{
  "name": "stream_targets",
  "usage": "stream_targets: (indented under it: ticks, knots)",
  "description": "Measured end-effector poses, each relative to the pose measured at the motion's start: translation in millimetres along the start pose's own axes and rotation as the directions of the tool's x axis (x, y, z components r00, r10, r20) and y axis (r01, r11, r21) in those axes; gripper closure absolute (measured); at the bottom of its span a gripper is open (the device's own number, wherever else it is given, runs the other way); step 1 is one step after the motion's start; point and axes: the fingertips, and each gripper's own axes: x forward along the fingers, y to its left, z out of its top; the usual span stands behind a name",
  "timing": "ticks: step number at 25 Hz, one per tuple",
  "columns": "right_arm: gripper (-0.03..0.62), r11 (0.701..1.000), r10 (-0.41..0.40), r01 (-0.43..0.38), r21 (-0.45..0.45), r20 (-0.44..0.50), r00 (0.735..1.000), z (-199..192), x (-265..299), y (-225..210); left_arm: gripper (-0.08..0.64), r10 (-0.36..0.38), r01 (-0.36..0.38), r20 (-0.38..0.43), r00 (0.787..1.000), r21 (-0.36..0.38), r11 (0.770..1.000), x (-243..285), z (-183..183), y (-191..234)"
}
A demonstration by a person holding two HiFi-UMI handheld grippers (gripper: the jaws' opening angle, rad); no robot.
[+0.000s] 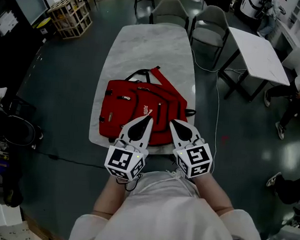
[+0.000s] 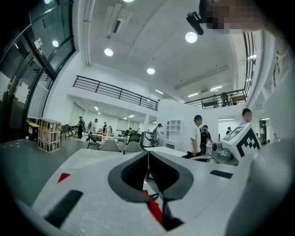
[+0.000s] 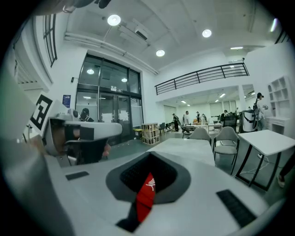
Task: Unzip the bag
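Observation:
A red backpack [image 1: 143, 111] lies flat on the marble table [image 1: 144, 45], straps toward the far side and its zips facing up. Both grippers hover above the bag's near edge and point away from me. My left gripper [image 1: 150, 118] has its jaws pressed together with nothing between them. My right gripper [image 1: 172, 122] is likewise shut and empty. In the left gripper view the jaws [image 2: 148, 154] meet in a thin line, and a sliver of red bag [image 2: 154, 209] shows below them. In the right gripper view the tips [image 3: 150, 153] touch, and the bag [image 3: 145, 196] with a white logo shows through the gap behind them.
Two grey chairs [image 1: 170, 11] [image 1: 211, 22] stand at the table's far end. A white side table [image 1: 258, 52] is at the right, with a cable on the floor beside it. A wooden crate [image 1: 70, 15] stands far left. People are along the right wall.

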Motion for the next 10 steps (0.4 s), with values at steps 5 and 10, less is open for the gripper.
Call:
stream_targets:
  ticks: [5, 10]
  knots:
    - [0.566, 0.999, -0.008, 0.007, 0.031, 0.013, 1.0, 2.6, 2.7, -3.4, 0.538, 0.012, -0.012, -0.026, 1.0, 0.007, 1.0, 5.6, -6.4, 0.6]
    - [0.566, 0.999, -0.01, 0.009, 0.037, 0.022, 1.0, 4.7, 4.7, -6.3, 0.538, 0.017, -0.017, -0.029, 0.999, 0.01, 1.0, 11.3, -7.8, 1.0]
